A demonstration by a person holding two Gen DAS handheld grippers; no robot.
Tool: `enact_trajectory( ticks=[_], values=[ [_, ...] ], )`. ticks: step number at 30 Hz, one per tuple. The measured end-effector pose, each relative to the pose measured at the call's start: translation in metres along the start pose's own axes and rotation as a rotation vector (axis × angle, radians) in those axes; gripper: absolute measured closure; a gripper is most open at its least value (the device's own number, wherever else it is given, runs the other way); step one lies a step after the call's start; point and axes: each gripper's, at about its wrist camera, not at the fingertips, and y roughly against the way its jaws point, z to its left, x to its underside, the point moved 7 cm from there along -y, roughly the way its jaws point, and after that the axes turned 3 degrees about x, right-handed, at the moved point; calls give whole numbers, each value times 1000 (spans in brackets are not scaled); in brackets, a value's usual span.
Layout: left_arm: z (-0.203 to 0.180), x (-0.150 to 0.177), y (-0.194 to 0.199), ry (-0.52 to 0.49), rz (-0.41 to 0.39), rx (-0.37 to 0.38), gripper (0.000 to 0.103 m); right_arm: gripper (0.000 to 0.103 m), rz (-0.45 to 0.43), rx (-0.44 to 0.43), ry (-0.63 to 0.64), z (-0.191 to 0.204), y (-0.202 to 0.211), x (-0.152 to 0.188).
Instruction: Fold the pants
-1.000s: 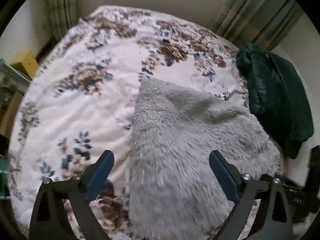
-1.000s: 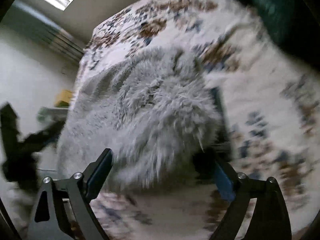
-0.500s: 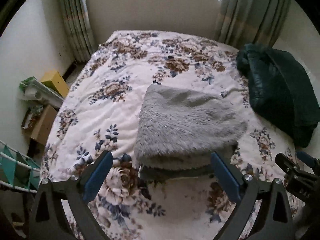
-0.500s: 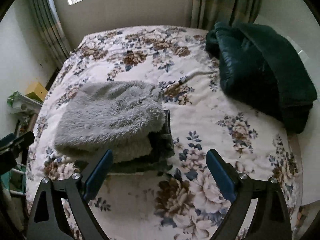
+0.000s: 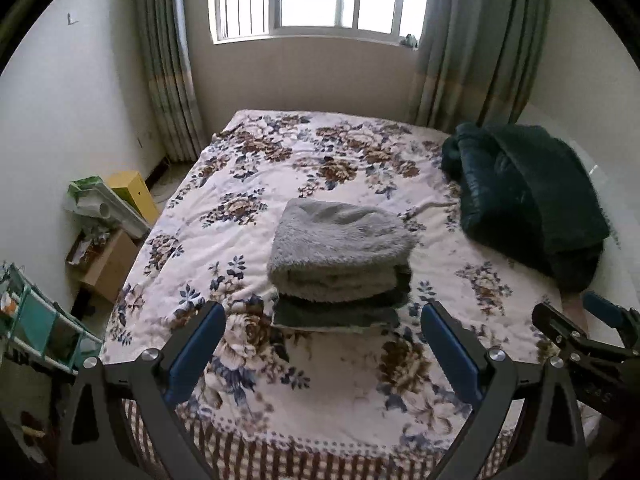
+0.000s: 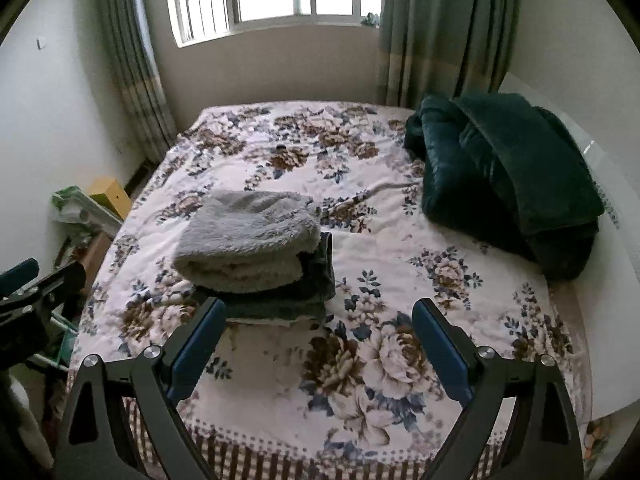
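One pair of pants (image 5: 340,252) lies folded on the bed (image 5: 248,208), ahead of the left hand-held gripper (image 5: 323,338) and ahead and a little to the left of the right hand-held gripper (image 6: 319,330). The bundle is a thick stack of several layers: fluffy grey fleece on top, a cream fleece layer under it, and dark smooth cloth at the bottom. Its long axis runs across the view of the left hand-held gripper, and the rounded fold faces both of them. Both hand-held grippers have their two blue-padded fingers spread wide and hold nothing. One dark green quilted jacket (image 6: 508,184) lies far ahead to the right. The bedcover is white with brown and blue flowers.
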Motion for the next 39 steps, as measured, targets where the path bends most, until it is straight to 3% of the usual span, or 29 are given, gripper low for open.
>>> enact_trajectory(
  ticks=[12,22,31,39],
  values=[
    [-19,38,128,22,-114,-23,3,7,-92,-39,13,-18,164,45],
    [-13,43,196,-33,-182,-33,3,7,-170,-54,24,-3,262,57],
    [5,53,222,-27,-204,-58,3,7,-197,-66,42,24,303,64],
    [6,59,206,-12,-167,-25,0,2,-192,-59,18,26,301,67]
  ],
)
